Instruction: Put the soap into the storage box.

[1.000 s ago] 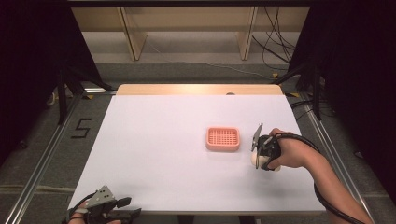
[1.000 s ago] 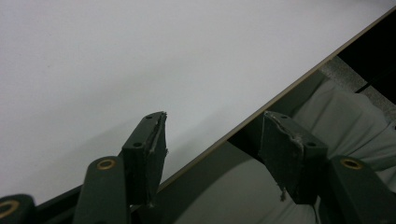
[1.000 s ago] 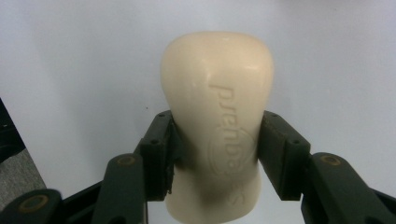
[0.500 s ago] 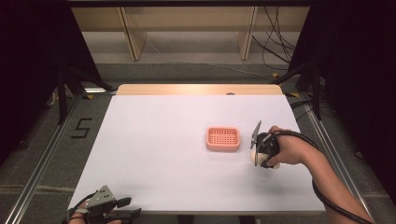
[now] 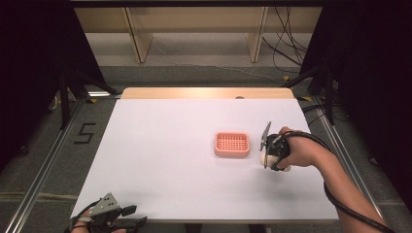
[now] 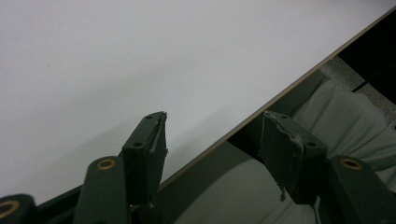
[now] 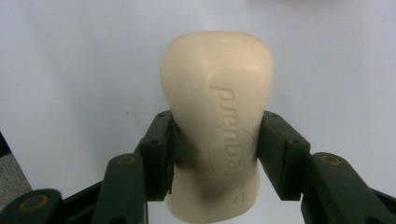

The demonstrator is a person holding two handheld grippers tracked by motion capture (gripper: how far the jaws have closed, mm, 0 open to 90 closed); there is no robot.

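On the table's right side: right gripper [image 7: 215,154] clenched across a cream soap bar [image 7: 217,121], just beside the pink soap dish [image 5: 232,144].
Left gripper [image 6: 215,154]: jaws apart, idle at the near table edge [image 6: 289,91].
Done: soap grasped.
Left: setting it in the dish, I'd judge.

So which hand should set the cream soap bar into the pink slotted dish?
Right. The right gripper already clamps the cream soap bar beside the pink slotted dish; the left gripper sits open at the near edge.

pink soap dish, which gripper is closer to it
Right. The right gripper, shut on the soap bar, sits just beside the pink soap dish. The left gripper rests open at the table's near left corner.
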